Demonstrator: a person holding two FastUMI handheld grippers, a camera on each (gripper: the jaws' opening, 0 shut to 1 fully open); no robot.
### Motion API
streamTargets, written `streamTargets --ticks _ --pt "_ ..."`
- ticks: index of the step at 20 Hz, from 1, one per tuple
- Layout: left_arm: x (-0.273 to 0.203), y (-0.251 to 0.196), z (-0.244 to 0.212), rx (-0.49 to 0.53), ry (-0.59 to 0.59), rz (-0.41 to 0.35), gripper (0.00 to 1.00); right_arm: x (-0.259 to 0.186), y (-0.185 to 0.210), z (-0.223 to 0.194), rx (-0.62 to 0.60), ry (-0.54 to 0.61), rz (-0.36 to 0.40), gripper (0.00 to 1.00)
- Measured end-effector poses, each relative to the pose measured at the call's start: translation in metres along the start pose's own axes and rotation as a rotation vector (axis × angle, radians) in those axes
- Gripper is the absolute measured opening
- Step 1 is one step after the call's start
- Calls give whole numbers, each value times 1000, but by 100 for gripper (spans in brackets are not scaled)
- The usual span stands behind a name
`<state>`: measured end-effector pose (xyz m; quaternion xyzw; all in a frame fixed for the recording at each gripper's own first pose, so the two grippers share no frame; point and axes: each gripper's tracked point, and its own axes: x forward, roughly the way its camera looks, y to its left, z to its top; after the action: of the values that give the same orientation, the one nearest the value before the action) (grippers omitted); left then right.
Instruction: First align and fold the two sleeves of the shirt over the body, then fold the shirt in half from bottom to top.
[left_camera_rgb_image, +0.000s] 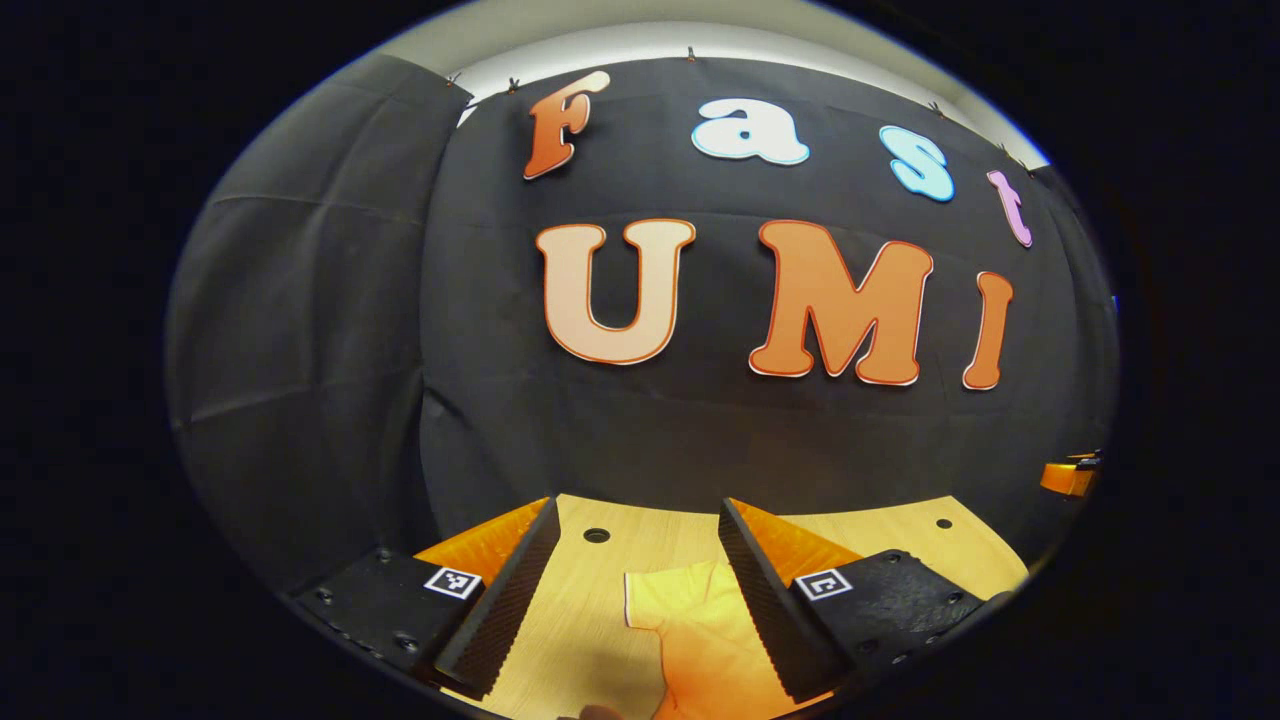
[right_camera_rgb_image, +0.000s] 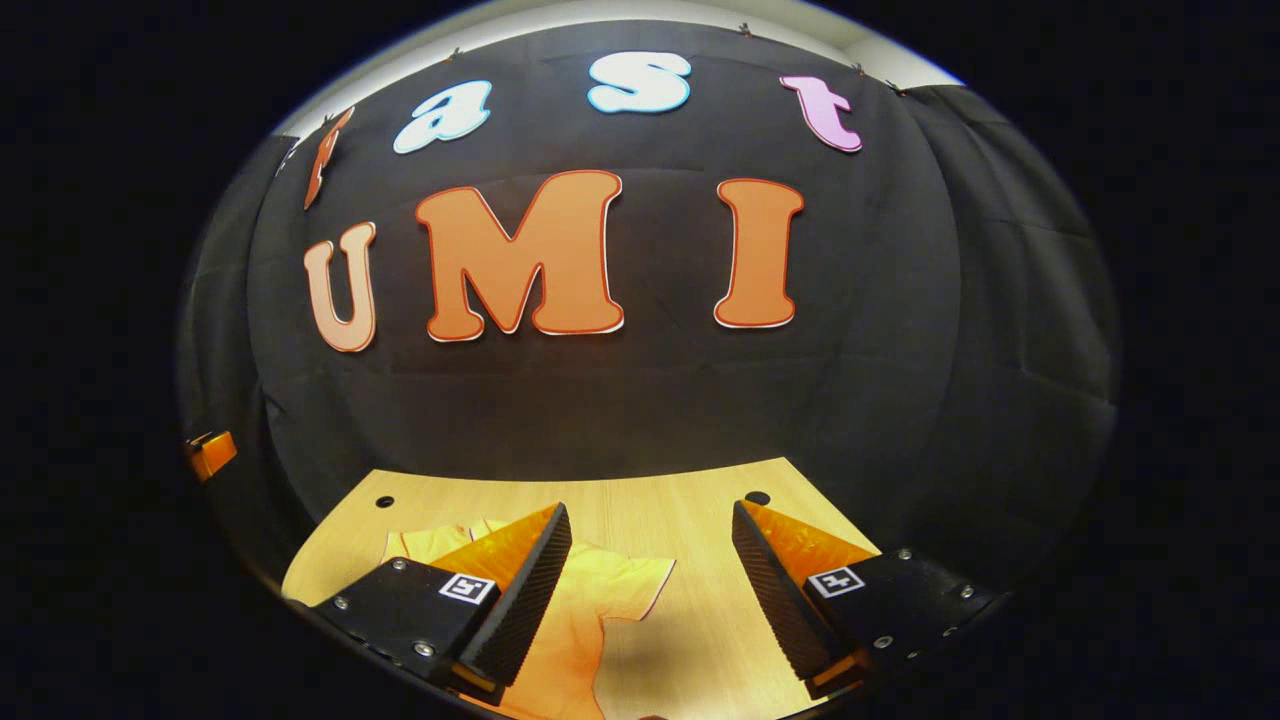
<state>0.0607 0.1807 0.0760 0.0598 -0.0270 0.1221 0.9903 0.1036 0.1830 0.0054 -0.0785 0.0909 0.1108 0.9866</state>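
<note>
Progress: I judge nothing folded yet; both sleeves and the bottom-to-top fold remain.
Left tongs (left_camera_rgb_image: 640, 590): spread wide, holding nothing, above the shirt's left sleeve (left_camera_rgb_image: 680, 600).
Shirt (right_camera_rgb_image: 590, 620): orange, lying flat on the wooden counter (right_camera_rgb_image: 690, 500), sleeves spread outward.
Right tongs (right_camera_rgb_image: 650, 590): spread wide, empty, above the right sleeve (right_camera_rgb_image: 635, 580).

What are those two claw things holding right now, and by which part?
Nothing. Both the left gripper and right gripper have open jaws above the shirt on the table.
</note>
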Motion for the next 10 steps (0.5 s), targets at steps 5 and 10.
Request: streamTargets --ticks 5,10 --pt "24 0 2 28 6 -29 98 36 -3 -24 -10 162 -28 98" --pt "26 5 -3 19 30 -54 98 82 4 -57 -14 405 -25 98"
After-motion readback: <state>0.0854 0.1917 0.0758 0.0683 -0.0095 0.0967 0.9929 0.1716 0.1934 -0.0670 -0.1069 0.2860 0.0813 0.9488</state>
